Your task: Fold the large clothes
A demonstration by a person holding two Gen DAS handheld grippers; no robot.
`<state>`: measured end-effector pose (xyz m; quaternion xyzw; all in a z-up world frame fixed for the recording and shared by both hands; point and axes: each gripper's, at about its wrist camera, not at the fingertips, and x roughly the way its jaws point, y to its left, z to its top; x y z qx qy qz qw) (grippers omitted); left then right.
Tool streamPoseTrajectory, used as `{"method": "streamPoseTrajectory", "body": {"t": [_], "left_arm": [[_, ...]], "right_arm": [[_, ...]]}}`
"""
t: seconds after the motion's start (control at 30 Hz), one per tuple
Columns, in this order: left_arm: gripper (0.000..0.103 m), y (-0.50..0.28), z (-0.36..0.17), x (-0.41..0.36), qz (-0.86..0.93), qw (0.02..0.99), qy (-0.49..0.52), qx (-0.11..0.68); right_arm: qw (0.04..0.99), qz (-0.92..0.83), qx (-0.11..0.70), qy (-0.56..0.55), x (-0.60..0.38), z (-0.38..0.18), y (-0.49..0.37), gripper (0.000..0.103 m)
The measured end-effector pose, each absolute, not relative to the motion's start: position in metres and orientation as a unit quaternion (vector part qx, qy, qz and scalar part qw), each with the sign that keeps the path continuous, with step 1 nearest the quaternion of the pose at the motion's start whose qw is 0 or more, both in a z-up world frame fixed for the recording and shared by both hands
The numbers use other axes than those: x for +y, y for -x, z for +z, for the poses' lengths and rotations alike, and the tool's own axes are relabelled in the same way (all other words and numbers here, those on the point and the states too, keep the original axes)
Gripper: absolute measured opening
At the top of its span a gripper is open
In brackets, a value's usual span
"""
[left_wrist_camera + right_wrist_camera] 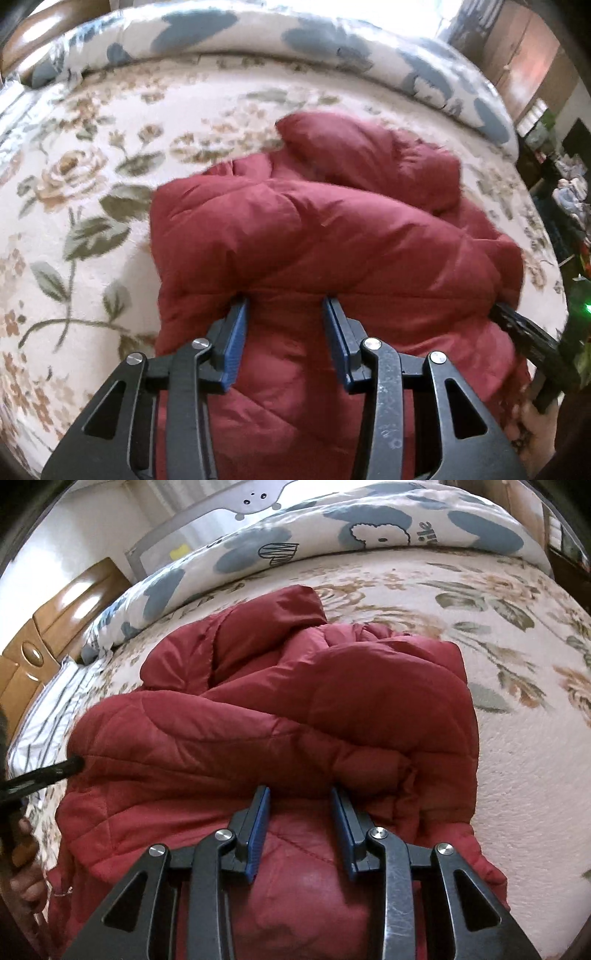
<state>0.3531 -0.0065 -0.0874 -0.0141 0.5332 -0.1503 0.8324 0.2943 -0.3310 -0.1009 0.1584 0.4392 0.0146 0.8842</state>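
Pressing down at the near side, both grippers are seen with tips sunk under a puffy roll of the red quilted jacket (332, 236). Left gripper (284, 306): jaws set narrow, red fabric bulging between the blue pads (236, 343); whether the pads actually pinch it can't be told. Right gripper (301, 794): same look, jaws narrow w/ fabric between, grip can't be told either. A hand (22, 871) is glimpsed at the left edge of the right wrist view. The jacket is bunched and partly folded, hood end lying further off, on a floral bedspread (92, 184). Beyond it, at the far side, a blue-and-white printed duvet (332, 528) is piled; a wooden headboard (44, 638) is seen far left.
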Motion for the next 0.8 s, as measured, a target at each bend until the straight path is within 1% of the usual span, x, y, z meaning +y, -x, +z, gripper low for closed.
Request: {"method": "streamPoseTrajectory", "body": {"t": [0.13, 0.27, 0.3, 0.47, 0.57, 0.63, 0.73, 0.8], "left_arm": [[0.04, -0.362, -0.103, -0.012, -0.142, 0.827, 0.002, 0.544], [0.041, -0.354, -0.109, -0.011, -0.14, 0.832, -0.008, 0.537], [0.041, -0.353, -0.109, -0.011, -0.14, 0.833, -0.011, 0.535], [0.041, -0.352, -0.108, -0.015, -0.136, 0.836, -0.024, 0.531], [0.04, -0.349, -0.101, -0.015, -0.133, 0.835, -0.03, 0.532], [0.04, -0.34, -0.091, -0.012, -0.138, 0.837, -0.031, 0.529], [0.04, -0.316, -0.077, -0.004, -0.152, 0.843, -0.031, 0.515], [0.04, -0.305, -0.08, -0.001, -0.151, 0.842, -0.04, 0.517]], "right_arm": [[0.884, 0.019, 0.437, -0.167, -0.332, -0.102, -0.294, 0.033], [0.882, 0.021, 0.437, -0.176, -0.333, -0.094, -0.29, 0.033], [0.884, 0.018, 0.436, -0.17, -0.33, -0.087, -0.287, 0.037], [0.903, 0.032, 0.405, -0.142, -0.317, -0.06, -0.269, 0.039], [0.894, 0.026, 0.433, -0.112, -0.31, -0.071, -0.275, 0.039], [0.886, 0.015, 0.455, -0.089, -0.311, -0.089, -0.281, 0.039], [0.884, 0.017, 0.454, -0.115, -0.324, -0.101, -0.283, 0.039], [0.882, 0.017, 0.453, -0.128, -0.328, -0.102, -0.282, 0.039]]}}
